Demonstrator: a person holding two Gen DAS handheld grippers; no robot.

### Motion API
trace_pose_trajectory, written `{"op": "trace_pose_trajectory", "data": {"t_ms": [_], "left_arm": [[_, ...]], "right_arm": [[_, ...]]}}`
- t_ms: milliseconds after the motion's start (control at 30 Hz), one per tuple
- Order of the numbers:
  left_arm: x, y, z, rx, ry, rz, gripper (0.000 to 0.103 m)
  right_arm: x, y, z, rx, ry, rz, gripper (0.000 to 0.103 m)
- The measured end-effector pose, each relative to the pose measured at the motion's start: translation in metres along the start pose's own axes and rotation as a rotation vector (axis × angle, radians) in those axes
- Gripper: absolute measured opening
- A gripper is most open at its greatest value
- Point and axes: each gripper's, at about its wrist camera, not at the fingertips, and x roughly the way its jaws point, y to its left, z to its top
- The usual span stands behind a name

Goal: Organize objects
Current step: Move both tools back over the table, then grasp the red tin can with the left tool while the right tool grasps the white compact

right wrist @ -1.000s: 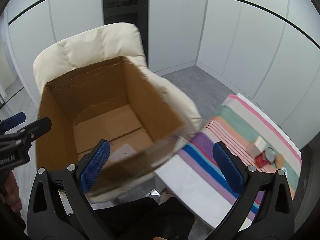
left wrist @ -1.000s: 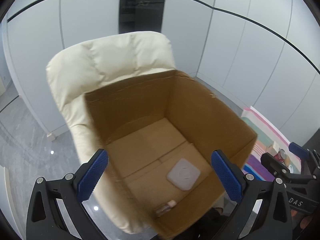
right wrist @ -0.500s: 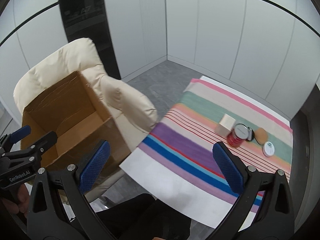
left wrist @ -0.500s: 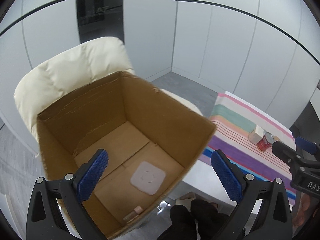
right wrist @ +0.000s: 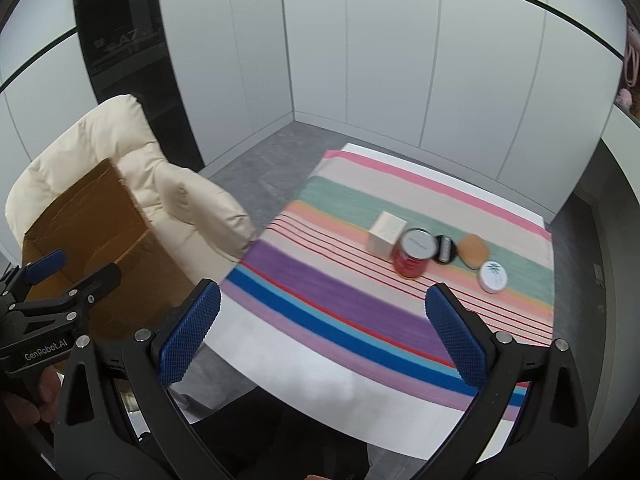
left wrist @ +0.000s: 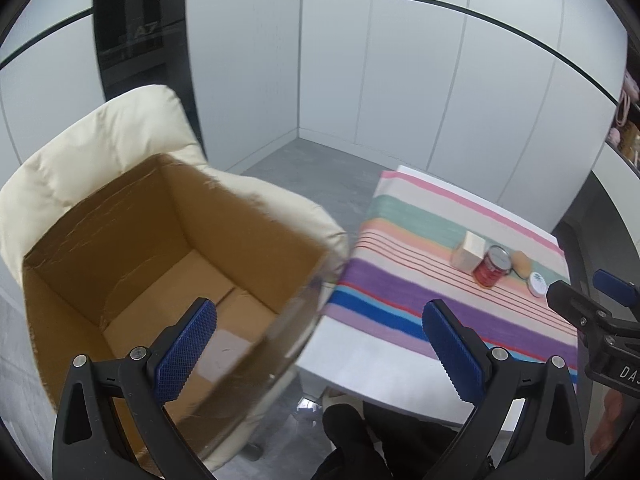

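An open cardboard box [left wrist: 132,240] sits on a cream armchair [left wrist: 100,140]; a white flat item [left wrist: 224,350] lies on its floor. On the striped tablecloth [right wrist: 340,300] stand a beige box [right wrist: 386,234], a red can [right wrist: 414,252], a black round item [right wrist: 446,249], a tan oval piece [right wrist: 472,250] and a white round tin [right wrist: 493,276]. My left gripper [left wrist: 320,348] is open and empty, above the box's near edge. My right gripper [right wrist: 324,332] is open and empty, above the table's near part, short of the objects.
White wall panels and a dark cabinet [right wrist: 120,60] stand behind. Grey floor [right wrist: 260,156] lies between chair and table. The table's white edge [right wrist: 320,368] is close below my right gripper. A person's dark legs [left wrist: 360,440] are beneath.
Both views have swung right, from the box on the chair toward the striped table. The table objects have come into fuller view. Both grippers stayed open.
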Motion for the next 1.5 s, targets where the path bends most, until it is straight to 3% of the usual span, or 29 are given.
{"op": "trace_pose_trajectory", "data": {"t_ms": [600, 833, 1033, 1233, 1500], "left_arm": [[0.003, -0.111, 0.002, 0.086, 0.024, -0.141, 0.103], [0.004, -0.152, -0.001, 0.130, 0.020, -0.174, 0.103], [0.018, -0.184, -0.012, 0.183, 0.014, -0.164, 0.103], [0.055, -0.212, -0.017, 0.208, 0.062, -0.154, 0.103], [0.120, -0.242, -0.023, 0.216, 0.114, -0.164, 0.102]], "right_arm": [[-0.038, -0.101, -0.030, 0.097, -0.027, -0.128, 0.103], [-0.052, -0.137, -0.045, 0.133, -0.037, -0.202, 0.103], [-0.053, -0.171, -0.062, 0.185, 0.015, -0.218, 0.103], [-0.026, -0.208, -0.067, 0.212, 0.058, -0.248, 0.103], [0.051, -0.238, -0.069, 0.210, 0.152, -0.222, 0.103]]}}
